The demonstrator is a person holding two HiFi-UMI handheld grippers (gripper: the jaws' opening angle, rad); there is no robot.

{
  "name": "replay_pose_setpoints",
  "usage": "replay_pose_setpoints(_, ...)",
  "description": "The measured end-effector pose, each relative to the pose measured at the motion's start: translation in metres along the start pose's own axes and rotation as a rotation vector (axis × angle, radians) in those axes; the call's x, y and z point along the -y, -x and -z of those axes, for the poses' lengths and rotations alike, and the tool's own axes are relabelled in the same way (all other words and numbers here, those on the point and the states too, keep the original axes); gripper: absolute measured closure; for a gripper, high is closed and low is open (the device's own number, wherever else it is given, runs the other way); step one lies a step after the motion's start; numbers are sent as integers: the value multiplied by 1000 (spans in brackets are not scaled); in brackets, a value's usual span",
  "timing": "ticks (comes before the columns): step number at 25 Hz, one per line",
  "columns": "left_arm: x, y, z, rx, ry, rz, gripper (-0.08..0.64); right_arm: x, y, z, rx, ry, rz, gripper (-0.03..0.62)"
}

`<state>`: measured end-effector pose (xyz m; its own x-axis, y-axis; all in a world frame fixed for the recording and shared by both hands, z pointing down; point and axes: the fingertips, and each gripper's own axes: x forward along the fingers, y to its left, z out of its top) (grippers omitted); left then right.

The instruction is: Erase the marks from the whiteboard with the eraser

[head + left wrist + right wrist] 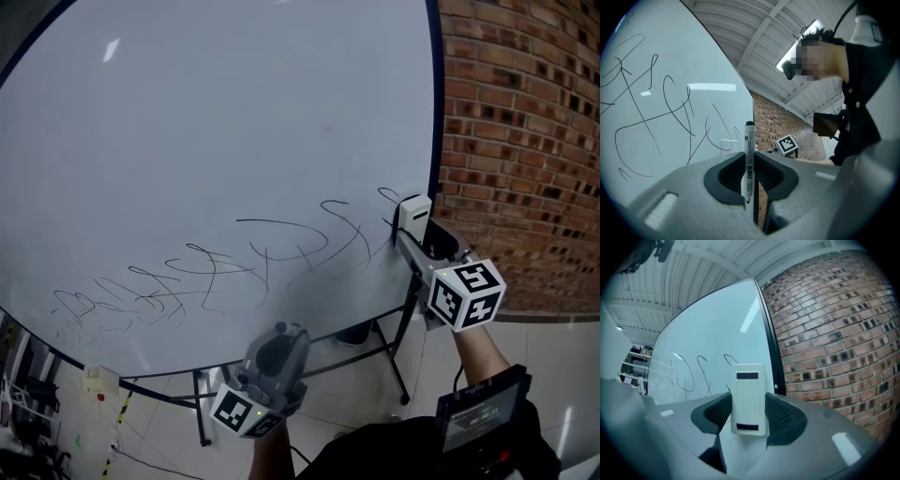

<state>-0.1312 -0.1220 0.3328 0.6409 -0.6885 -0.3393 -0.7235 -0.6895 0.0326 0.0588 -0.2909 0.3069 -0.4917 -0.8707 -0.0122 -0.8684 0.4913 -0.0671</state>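
Observation:
The whiteboard [234, 122] fills most of the head view, with black scribbled marks [216, 267] across its lower part. My right gripper [412, 230] is shut on a white eraser [412, 216], which is held against the board's lower right corner beside the last marks. In the right gripper view the eraser [749, 399] stands upright between the jaws, with marks [701, 373] to its left. My left gripper [277, 352] hangs below the board's bottom edge, shut on a white marker [748, 161] with a black cap.
A brick wall [525, 141] runs along the board's right side. The board stands on a dark metal frame with legs [394, 361] on a pale floor. A person's arm with a dark device [483, 417] shows at the lower right.

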Motion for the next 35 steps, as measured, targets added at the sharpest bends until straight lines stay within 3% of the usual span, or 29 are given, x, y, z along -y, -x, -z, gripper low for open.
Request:
replay_pose_setpoints(9,-6,4,-3,14,2,-20,502,-12,5,-122,224,76,-42,364)
replay_pose_setpoints(16,-6,-2,-8,26,2,-20,503,-14,6,-129,260,127,-12,364)
replay_pose_setpoints(20,-5,-6,-6,22,0,-12,502,-9,5,-91,221,121,-6,364)
replay_pose_setpoints(30,-3,-13,2,-10,-8,16,503,-2,1,89,-23,17,-7,364)
replay_pose_setpoints(35,-1,-11,-1,-8,-10,21,503,-4,1,142,-101,16,-3,364)
